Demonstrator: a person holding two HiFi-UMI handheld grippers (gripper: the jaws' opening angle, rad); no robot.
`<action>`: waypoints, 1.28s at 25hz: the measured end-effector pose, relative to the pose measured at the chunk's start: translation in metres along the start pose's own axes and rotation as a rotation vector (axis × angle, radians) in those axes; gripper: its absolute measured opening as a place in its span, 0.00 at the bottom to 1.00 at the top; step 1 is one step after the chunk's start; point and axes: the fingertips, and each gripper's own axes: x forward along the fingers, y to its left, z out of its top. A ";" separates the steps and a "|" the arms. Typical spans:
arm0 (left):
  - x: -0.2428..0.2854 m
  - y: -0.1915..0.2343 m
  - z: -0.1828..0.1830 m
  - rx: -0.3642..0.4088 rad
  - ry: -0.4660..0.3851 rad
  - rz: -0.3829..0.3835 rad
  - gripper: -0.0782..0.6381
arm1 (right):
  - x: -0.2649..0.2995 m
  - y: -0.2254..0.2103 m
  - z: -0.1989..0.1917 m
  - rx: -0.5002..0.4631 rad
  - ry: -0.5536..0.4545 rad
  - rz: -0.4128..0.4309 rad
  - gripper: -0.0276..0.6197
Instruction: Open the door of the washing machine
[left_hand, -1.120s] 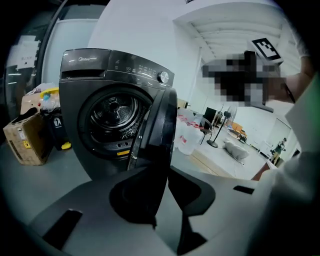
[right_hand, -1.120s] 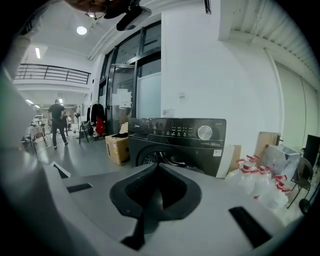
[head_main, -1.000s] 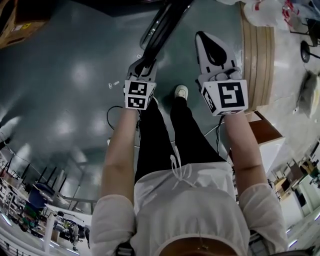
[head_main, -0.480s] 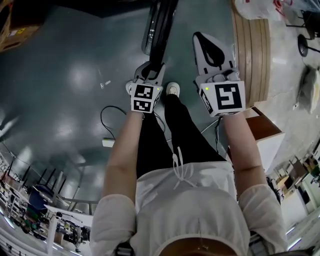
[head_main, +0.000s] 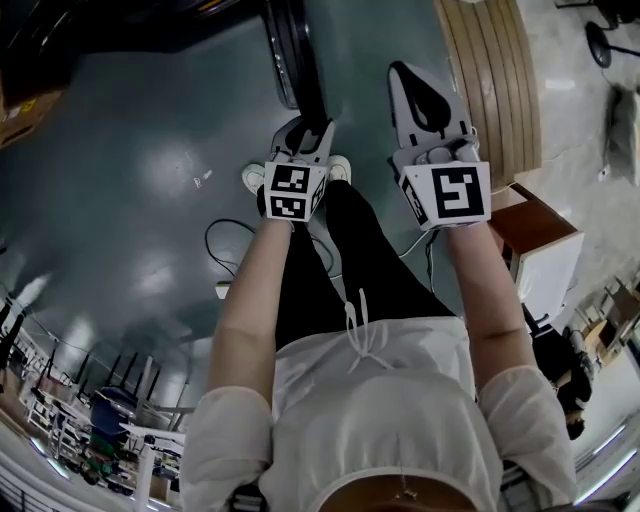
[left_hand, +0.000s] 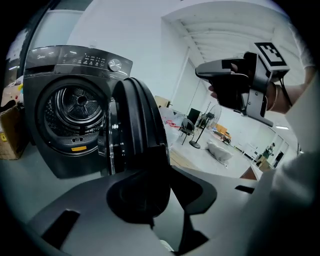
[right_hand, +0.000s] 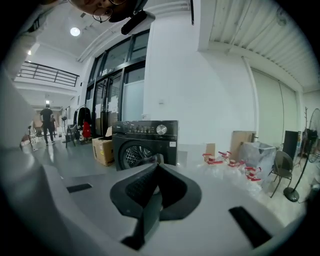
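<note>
The dark washing machine (left_hand: 75, 115) stands with its drum exposed, and its round door (left_hand: 140, 130) is swung wide, edge-on to me. My left gripper (left_hand: 167, 192) sits at the door's lower rim, and its jaws have just been opening. Floor shows through the gap between the pads, and the rim lies at the left pad (left_hand: 135, 195). From above, the left gripper (head_main: 303, 128) is just below the door's edge (head_main: 290, 50). My right gripper (head_main: 402, 72) hovers to the right of it, shut and empty. In its own view the right gripper (right_hand: 156, 167) points at the machine (right_hand: 145, 142).
A stack of wooden boards (head_main: 500, 80) lies on the floor at the right, with a white cabinet (head_main: 545, 265) nearer me. A cable (head_main: 225, 240) loops on the floor at the left. A cardboard box (right_hand: 104, 150) stands beside the machine. Red and white items (right_hand: 225, 160) lie further right.
The door's edge slanted to the upper right before and now runs nearly straight up from the left gripper. Both grippers have travelled sideways across the floor with it.
</note>
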 end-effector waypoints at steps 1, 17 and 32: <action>0.005 -0.007 0.001 -0.002 0.000 -0.001 0.29 | -0.006 -0.008 -0.003 0.006 -0.001 -0.013 0.05; 0.082 -0.094 0.029 0.041 0.047 -0.015 0.30 | -0.097 -0.117 -0.052 0.029 0.015 -0.214 0.05; 0.136 -0.141 0.054 0.073 0.088 -0.095 0.27 | -0.143 -0.158 -0.071 0.042 0.032 -0.358 0.05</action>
